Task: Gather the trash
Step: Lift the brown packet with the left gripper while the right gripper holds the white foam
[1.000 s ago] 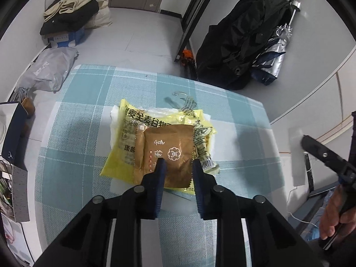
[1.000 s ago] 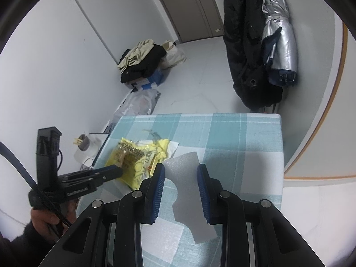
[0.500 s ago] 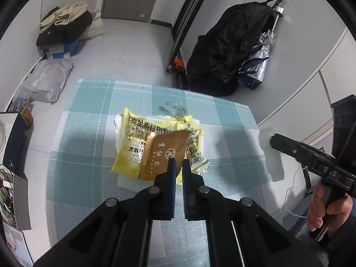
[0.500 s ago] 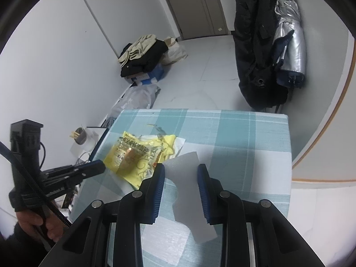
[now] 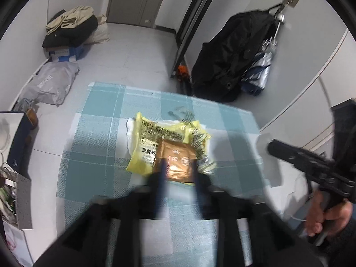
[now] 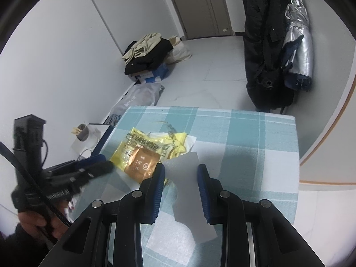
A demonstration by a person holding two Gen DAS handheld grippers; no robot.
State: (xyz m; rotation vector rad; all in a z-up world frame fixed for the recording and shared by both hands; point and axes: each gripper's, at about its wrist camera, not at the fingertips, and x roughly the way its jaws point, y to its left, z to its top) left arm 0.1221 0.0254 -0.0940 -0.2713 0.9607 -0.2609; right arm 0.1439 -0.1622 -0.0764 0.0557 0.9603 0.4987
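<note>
Left tongs (image 5: 178, 173) just opened, empty, brown packet (image 5: 178, 162) dropped onto yellow wrapper (image 5: 153, 142) on worktop (image 5: 100, 115); right tongs (image 6: 181, 178) open over white sheet (image 6: 187, 178); stacked slick wrappers risk sliding apart on regrasp.

Both views are fisheye, each mounted behind its own fingers and tilted steeply down at the checked counter (image 5: 93, 155) from close above.

The left wrist view looks over blurred fingers (image 5: 160, 178) at 6 o'clock, with the yellow wrapper (image 5: 146, 146) dead centre and the closed door at 12. The right gripper (image 5: 276, 146) enters at 3 o'clock.

The right wrist view sits further to the right; the same wrapper (image 6: 133, 142) lies toward 9 o'clock of centre, the left gripper (image 6: 104, 166) at 8. Both views share the counter, the wrapper pile, the black coat (image 5: 224, 66) and the clothes heap (image 6: 146, 51) on the floor.
</note>
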